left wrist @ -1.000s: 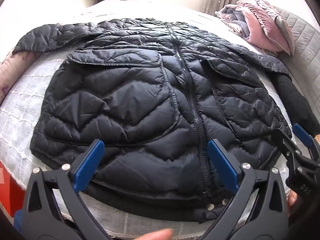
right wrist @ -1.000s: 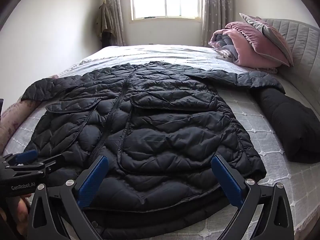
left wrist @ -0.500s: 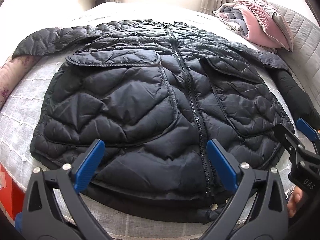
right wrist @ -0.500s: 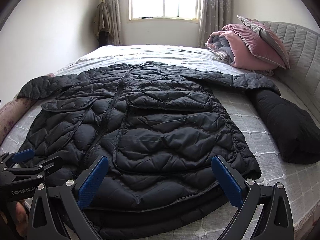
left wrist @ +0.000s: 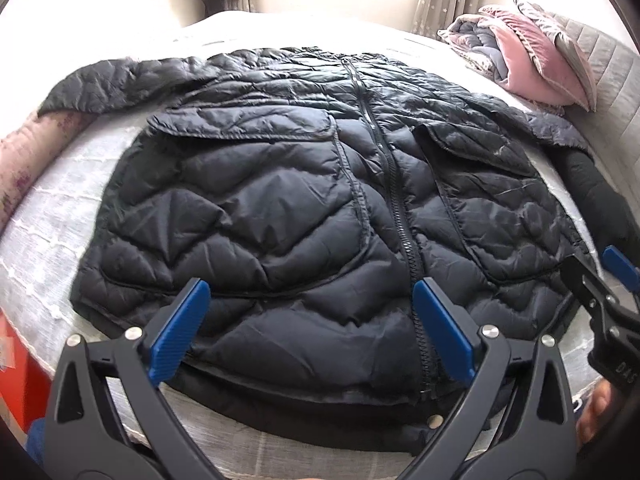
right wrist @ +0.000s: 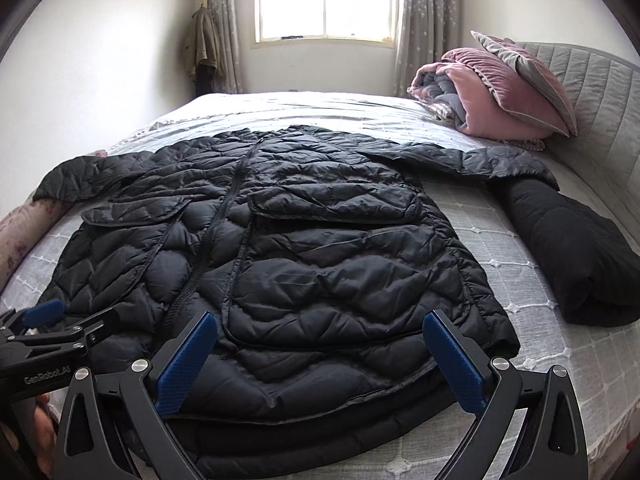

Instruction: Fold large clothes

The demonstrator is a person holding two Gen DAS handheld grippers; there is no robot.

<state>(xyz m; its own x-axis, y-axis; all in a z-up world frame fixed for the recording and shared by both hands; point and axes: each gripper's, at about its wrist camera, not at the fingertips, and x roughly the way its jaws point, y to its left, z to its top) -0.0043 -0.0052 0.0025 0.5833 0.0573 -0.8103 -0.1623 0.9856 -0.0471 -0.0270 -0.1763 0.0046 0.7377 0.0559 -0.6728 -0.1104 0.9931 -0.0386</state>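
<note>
With the black puffer jacket [right wrist: 280,256] lying flat and zipped on the bed [right wrist: 532,292], both sleeves spread, we hold the left tool [left wrist: 308,332] and right tool [right wrist: 320,360] spread apart above its hem, and we should pinch the hem corners evenly.

The jacket [right wrist: 280,264] is black, quilted in wavy chevron stitching, and lies on a bed [right wrist: 520,280] covered in pale grey with a white grid pattern. Beyond the jacket, pink and grey bedding [right wrist: 492,92] is piled by grey starred curtains [right wrist: 428,20]. Both grippers [left wrist: 312,320] [right wrist: 320,348] are black with blue pads.
</note>
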